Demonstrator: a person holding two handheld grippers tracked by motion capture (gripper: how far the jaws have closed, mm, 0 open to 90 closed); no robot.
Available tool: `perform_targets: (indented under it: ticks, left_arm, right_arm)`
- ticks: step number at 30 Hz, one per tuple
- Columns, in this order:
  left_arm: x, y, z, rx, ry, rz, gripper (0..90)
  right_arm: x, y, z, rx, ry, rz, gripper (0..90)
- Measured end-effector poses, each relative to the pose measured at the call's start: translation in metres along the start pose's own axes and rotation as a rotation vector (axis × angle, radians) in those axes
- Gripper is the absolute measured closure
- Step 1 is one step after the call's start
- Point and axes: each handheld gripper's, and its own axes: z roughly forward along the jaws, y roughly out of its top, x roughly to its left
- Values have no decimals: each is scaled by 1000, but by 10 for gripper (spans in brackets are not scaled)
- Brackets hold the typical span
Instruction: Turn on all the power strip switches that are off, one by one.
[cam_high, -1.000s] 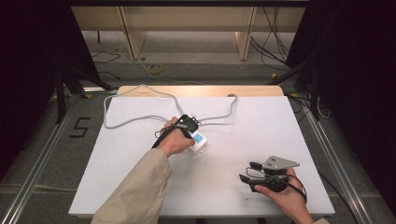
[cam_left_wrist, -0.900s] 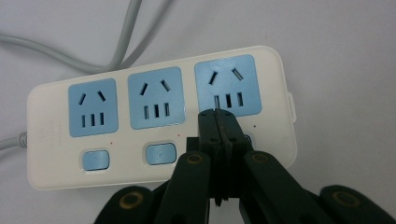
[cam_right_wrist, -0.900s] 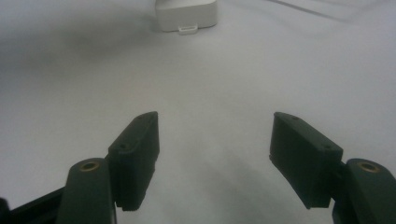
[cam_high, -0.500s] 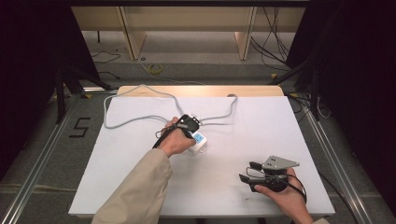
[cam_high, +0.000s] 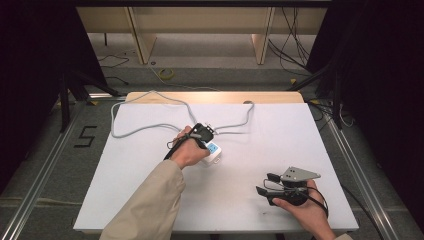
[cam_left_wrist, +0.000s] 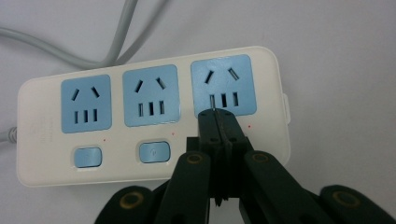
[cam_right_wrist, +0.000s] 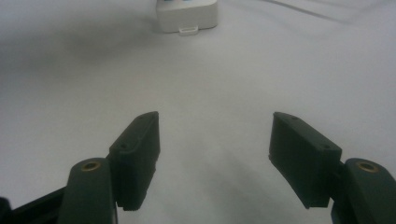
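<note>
A white plastic power strip (cam_left_wrist: 149, 114), oblong with rounded corners, is lying flat on the matte white table (cam_high: 150, 200), near its middle and toward the far half. Its smooth top is carrying three pale blue square socket faces (cam_left_wrist: 151, 94) in a row, each with slanted and straight slots, and below them two rounded blue push buttons (cam_left_wrist: 154, 152) are showing. A grey rubbery cord (cam_high: 145, 127) is leaving one short end and looping across the cloth-like tabletop toward the far edge. The left gripper (cam_left_wrist: 218, 116) is hanging over the strip with its black, angular jaws pressed tight together, nothing between them; their tips are pointing down just at the lower edge of the end socket face, where a third button would sit, though contact is hard to judge. The right gripper (cam_right_wrist: 215, 154) is resting well apart near the table's near right corner, its blocky matte black jaws spread wide and empty, facing the strip's short end (cam_right_wrist: 187, 16).
</note>
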Motion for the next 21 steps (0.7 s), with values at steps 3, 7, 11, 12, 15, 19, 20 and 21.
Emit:
perform_targets:
  ticks: [3,7,11,12,15,19,20,21]
  left_arm:
    - [-2,-2,0,-21,6,-10,900]
    - [-4,-2,0,-16,16,-1,900]
    - [-7,-4,1,-27,33,1,900]
    - [-7,-4,1,-32,33,4,900]
    - [-3,-10,-1,-63,13,-13,900]
    - [6,-30,-28,-259,2,-67,706]
    - [11,-39,-37,-315,-14,-98,644]
    - [16,-51,-45,-356,-20,-121,589]
  right_arm:
    - [0,0,0,0,1,-1,343]
    - [1,0,1,1,1,1,343]
    - [1,1,1,-3,1,-2,343]
    - [1,1,1,-3,2,-4,343]
    - [1,0,0,-4,3,-5,343]
    - [0,0,-1,-6,1,-1,343]
    - [-1,-1,-1,-10,1,3,343]
    - [-1,-1,-1,-8,2,4,343]
